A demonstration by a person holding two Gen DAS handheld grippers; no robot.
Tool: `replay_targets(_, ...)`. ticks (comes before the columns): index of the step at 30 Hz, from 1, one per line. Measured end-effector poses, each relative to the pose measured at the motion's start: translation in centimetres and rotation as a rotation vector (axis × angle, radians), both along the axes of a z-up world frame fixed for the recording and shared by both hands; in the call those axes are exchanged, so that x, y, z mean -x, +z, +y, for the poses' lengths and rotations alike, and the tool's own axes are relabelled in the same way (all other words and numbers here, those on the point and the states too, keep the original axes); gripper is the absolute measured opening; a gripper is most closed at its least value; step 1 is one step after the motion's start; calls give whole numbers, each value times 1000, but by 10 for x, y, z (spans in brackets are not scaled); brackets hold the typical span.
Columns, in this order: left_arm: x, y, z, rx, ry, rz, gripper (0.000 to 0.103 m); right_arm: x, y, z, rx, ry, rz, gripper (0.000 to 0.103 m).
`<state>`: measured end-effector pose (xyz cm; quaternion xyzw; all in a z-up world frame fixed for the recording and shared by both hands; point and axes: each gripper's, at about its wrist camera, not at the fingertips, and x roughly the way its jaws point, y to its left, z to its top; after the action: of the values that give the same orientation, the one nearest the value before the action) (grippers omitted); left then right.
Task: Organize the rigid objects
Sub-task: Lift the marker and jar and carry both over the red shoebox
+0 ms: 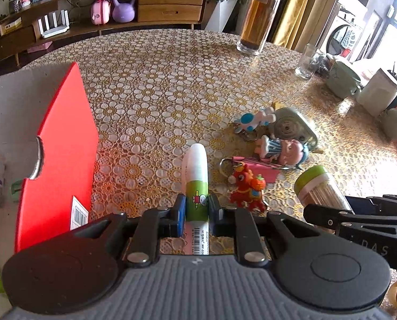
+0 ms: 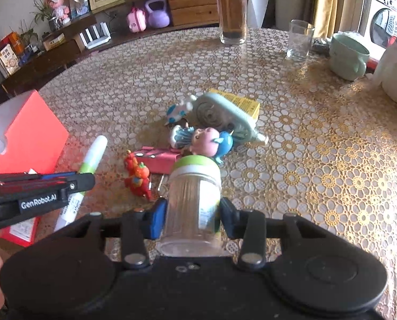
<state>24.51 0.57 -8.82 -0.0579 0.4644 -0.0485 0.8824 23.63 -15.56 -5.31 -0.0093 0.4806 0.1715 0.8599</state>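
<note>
Gripping a white-and-green marker [image 1: 196, 184] at lower centre of the left wrist view, the left claw [image 1: 197, 209] is closing its jaws narrowly round the slim barrel, the capped tip pointing up the frame. At far left a red box [image 1: 62, 144], smooth card with a grey inner flap, is standing open just beside the pen. Right of centre a cluster of small toys is lying on the lace-patterned worktop [image 1: 156, 80]: a red plastic horse keychain [image 1: 247, 186], a pig figurine [image 1: 283, 150], a pale green tape dispenser [image 1: 291, 128].

In the right wrist view the right claw [image 2: 191, 217] is clamping, jaws set wide, on a clear ribbed toothpick jar [image 2: 193, 202] with a green lid, held at lower centre and lying along the fingers.

Both items are appearing lifted or about to be, so the sorting step looks to be under way: carrying them toward the box at the left. Next, each claw is likely needing to swing left and lower its load inside, the round jar being prone to rolling once released.
</note>
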Motion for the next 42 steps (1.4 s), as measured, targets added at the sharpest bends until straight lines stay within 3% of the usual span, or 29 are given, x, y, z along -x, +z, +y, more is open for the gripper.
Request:
replay_targets(14,32,67,3,25,3,-57,17,29,71,13,-56,43,-81,42)
replay_targets(25,41,117,43,5,50,-101,17,35,111,58,-94,105,-131,42)
replay_targets(34,49,135,100,-12,131,-132,17,40,119,120,-110,193,-144,42)
replay_targets(42,56,129,156,-26,200,-125,17,45,111,174,-96,272,-127,42)
